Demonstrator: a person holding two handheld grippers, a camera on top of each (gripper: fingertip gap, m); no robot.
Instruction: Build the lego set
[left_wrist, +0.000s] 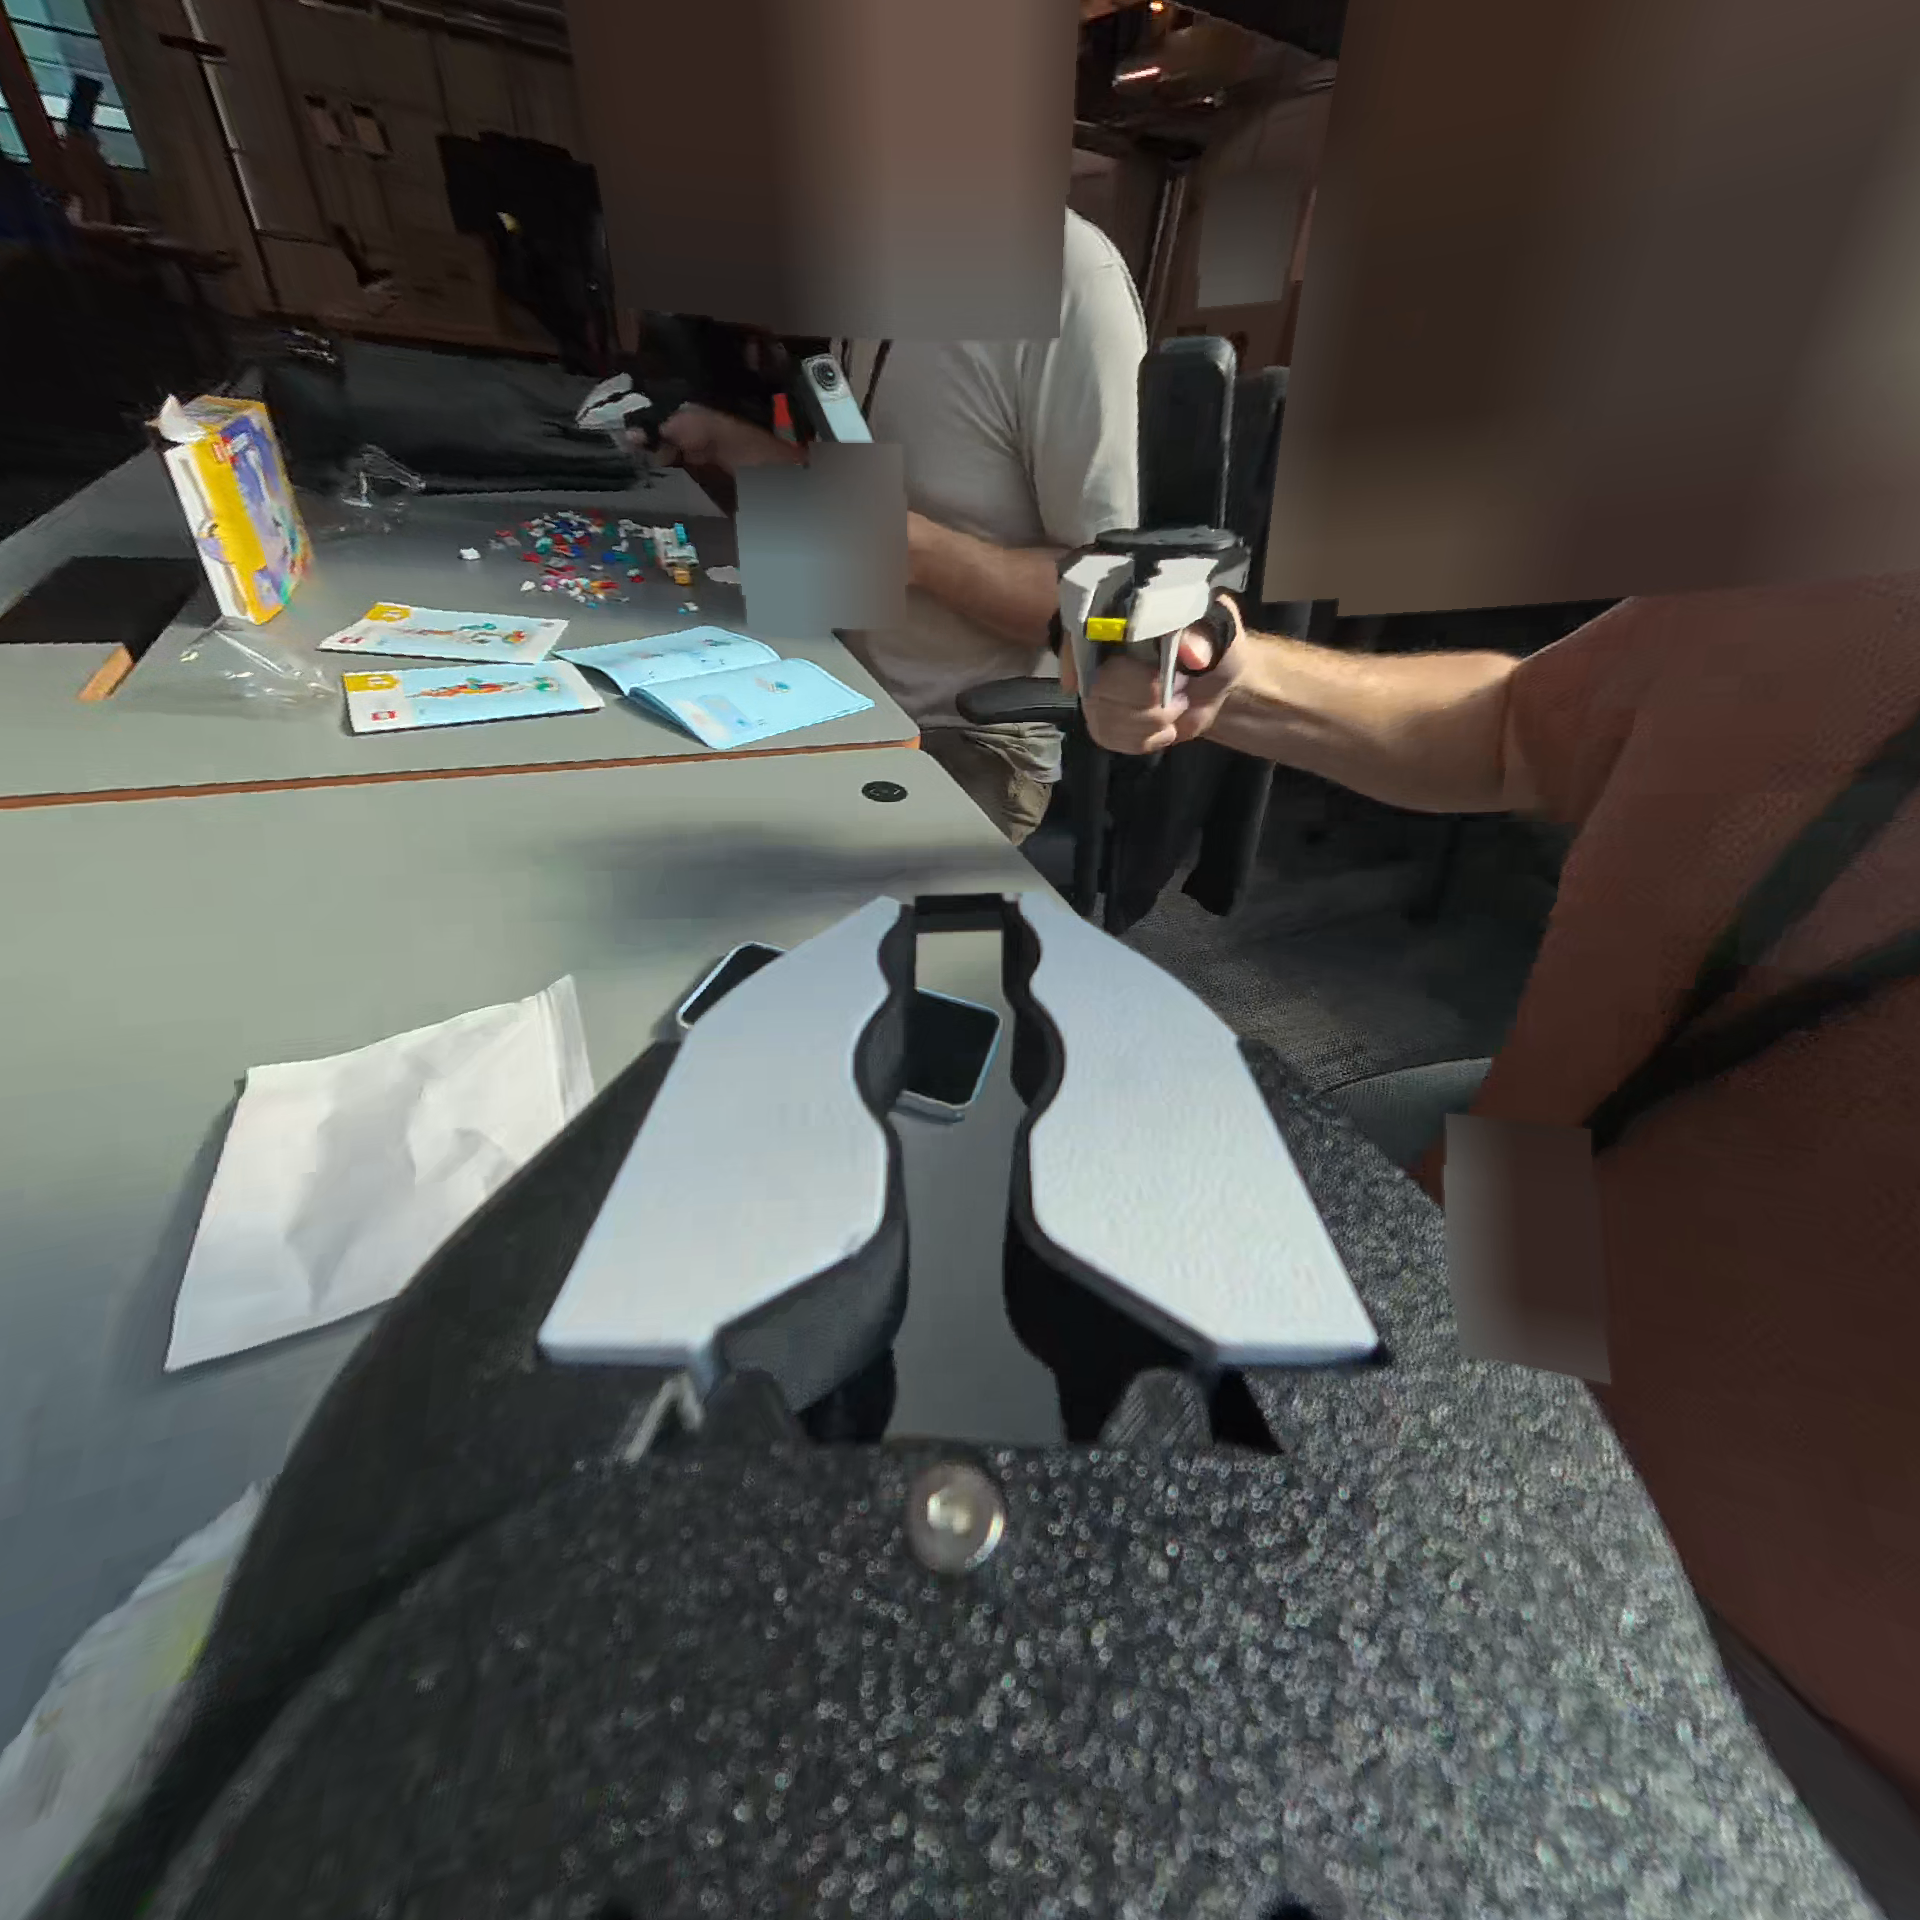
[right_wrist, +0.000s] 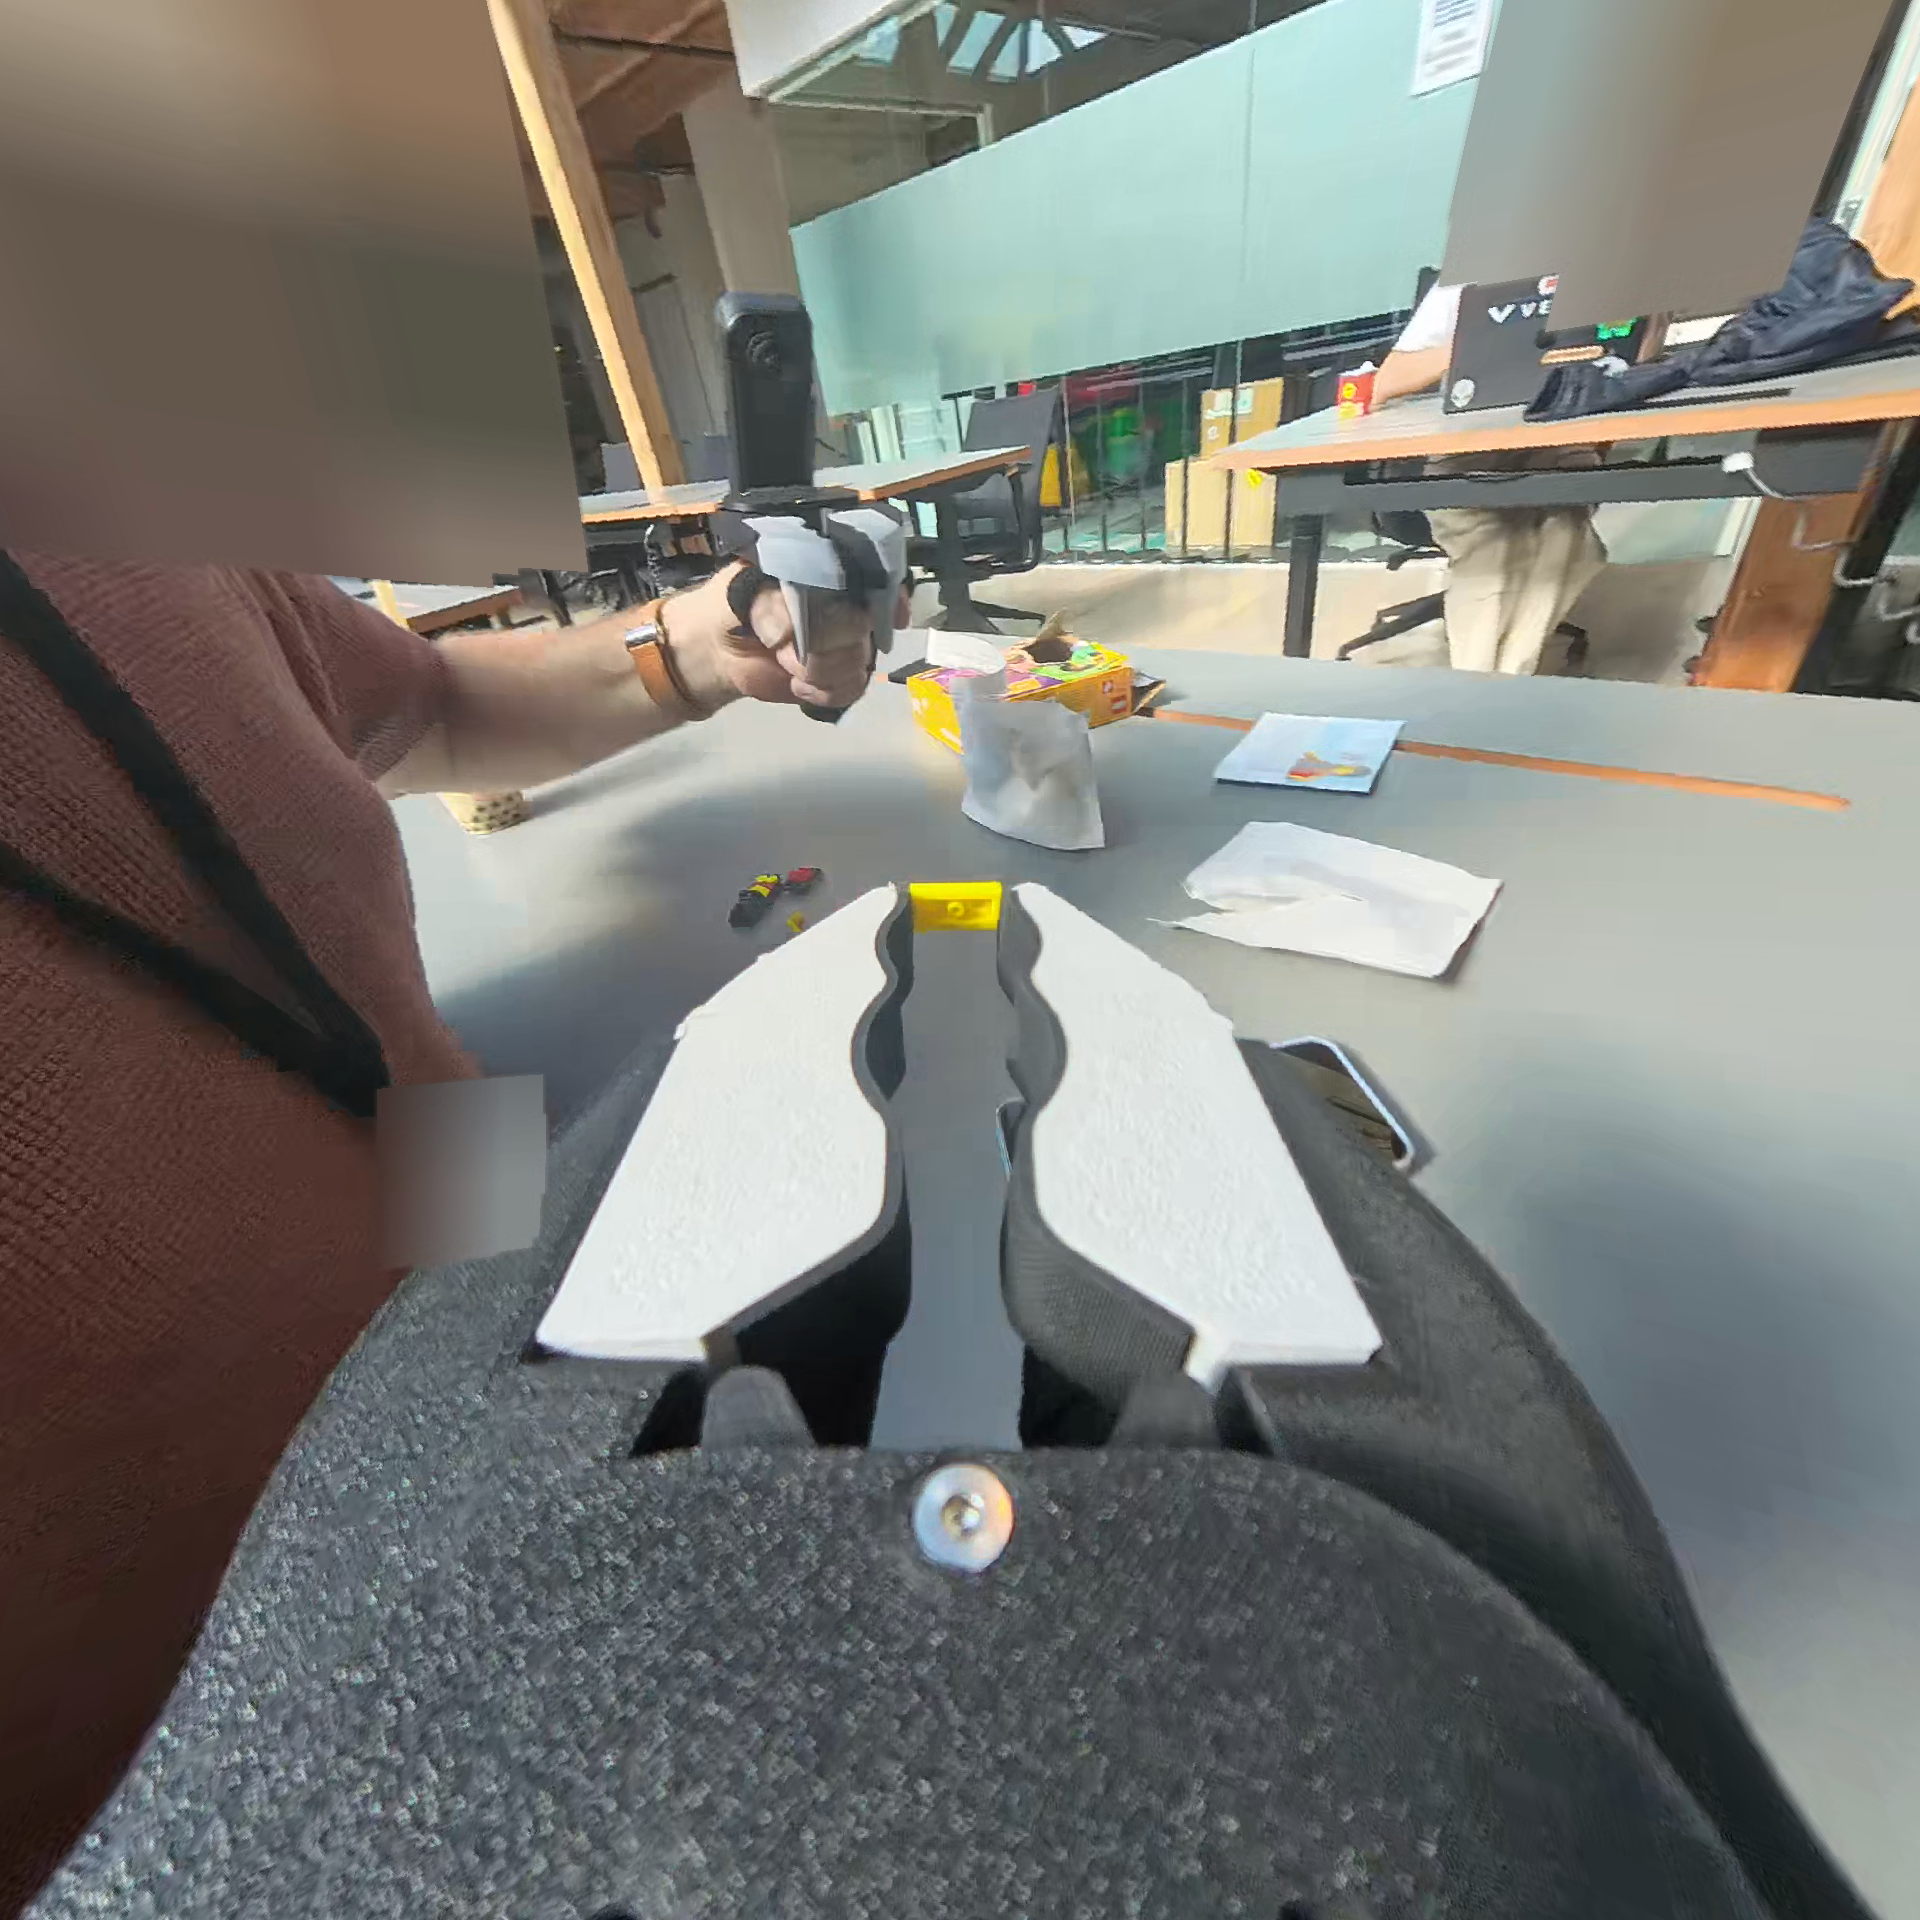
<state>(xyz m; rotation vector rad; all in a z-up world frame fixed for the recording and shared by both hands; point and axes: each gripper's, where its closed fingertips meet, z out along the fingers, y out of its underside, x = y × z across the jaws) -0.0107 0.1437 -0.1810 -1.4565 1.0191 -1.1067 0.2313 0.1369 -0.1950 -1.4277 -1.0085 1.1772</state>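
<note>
My right gripper (right_wrist: 956, 906) is shut on a small yellow lego brick (right_wrist: 956, 909) at its fingertips, held above the grey table (right_wrist: 1610, 1091). It also shows in the left wrist view (left_wrist: 1107, 629), raised off the table's right edge with the yellow brick (left_wrist: 1104, 628). My left gripper (left_wrist: 961, 912) holds a narrow black piece (left_wrist: 961, 906) between its tips over the table. In the right wrist view the left gripper (right_wrist: 840, 634) is raised at the far left. A small black, red and yellow lego assembly (right_wrist: 774, 896) lies on the table.
An upright white bag (right_wrist: 1029, 769), a flat white bag (right_wrist: 1340, 899), a booklet (right_wrist: 1309, 753) and a yellow box (right_wrist: 1039, 681) lie farther back. A small flat device (left_wrist: 951, 1049) lies below the left fingers. The neighbouring table has a box (left_wrist: 239, 509), booklets, loose pieces (left_wrist: 582, 551) and another person. Left tips to right tips: about 25 cm.
</note>
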